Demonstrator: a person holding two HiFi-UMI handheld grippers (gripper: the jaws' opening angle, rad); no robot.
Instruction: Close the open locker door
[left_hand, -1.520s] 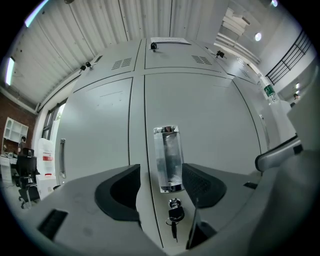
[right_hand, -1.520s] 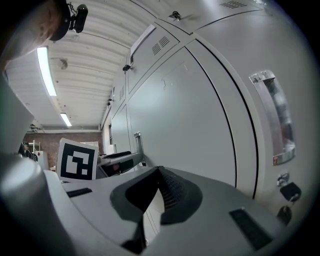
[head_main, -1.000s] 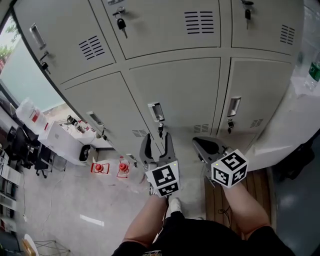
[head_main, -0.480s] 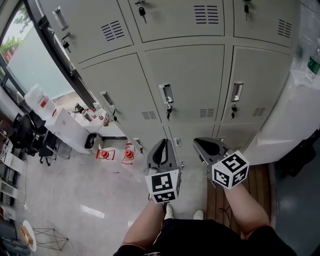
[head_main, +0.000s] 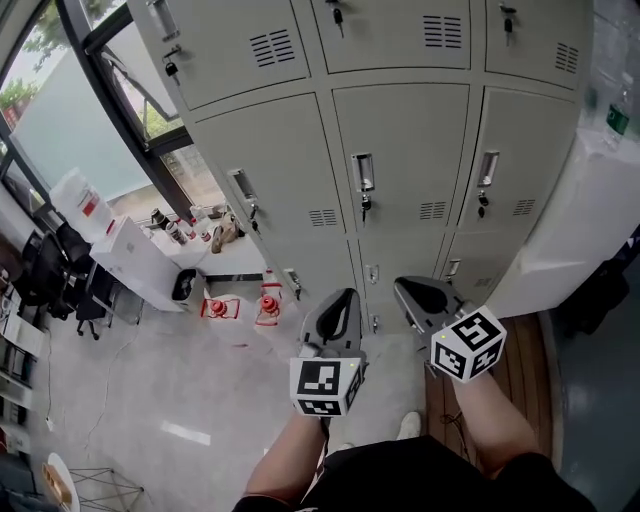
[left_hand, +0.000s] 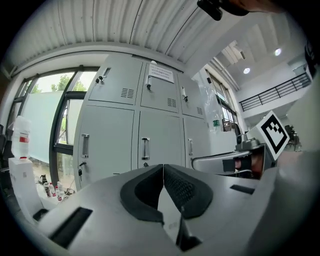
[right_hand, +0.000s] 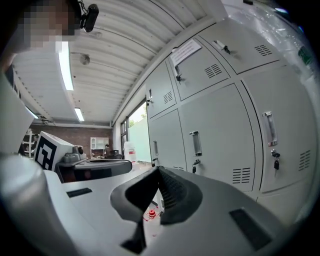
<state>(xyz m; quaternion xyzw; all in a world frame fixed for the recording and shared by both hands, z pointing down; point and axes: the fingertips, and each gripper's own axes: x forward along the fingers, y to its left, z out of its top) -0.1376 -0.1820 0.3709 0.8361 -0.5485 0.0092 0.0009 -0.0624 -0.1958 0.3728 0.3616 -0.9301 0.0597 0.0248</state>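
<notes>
A bank of grey lockers (head_main: 400, 150) fills the far wall, and every door in view lies flush with its frame. The middle door (left_hand: 160, 140) carries a silver handle (head_main: 363, 172) with a key below it. My left gripper (head_main: 340, 297) hangs well short of the lockers, low over the floor, shut with nothing between its pads (left_hand: 163, 166). Beside it on the right, my right gripper (head_main: 405, 285) is also shut and empty (right_hand: 158, 169). Neither touches a door.
A white cabinet (head_main: 590, 220) stands against the lockers on the right. At the left are a tall window (head_main: 60, 130), a white cart (head_main: 130, 260) with small bottles, and two orange cones (head_main: 268, 303) on the pale floor. Wooden boards (head_main: 510, 370) lie under my right arm.
The left gripper's jaws, open near the middle door's handle a second ago, have closed. Both grippers have drawn back from the lockers, and the view has swung left.
</notes>
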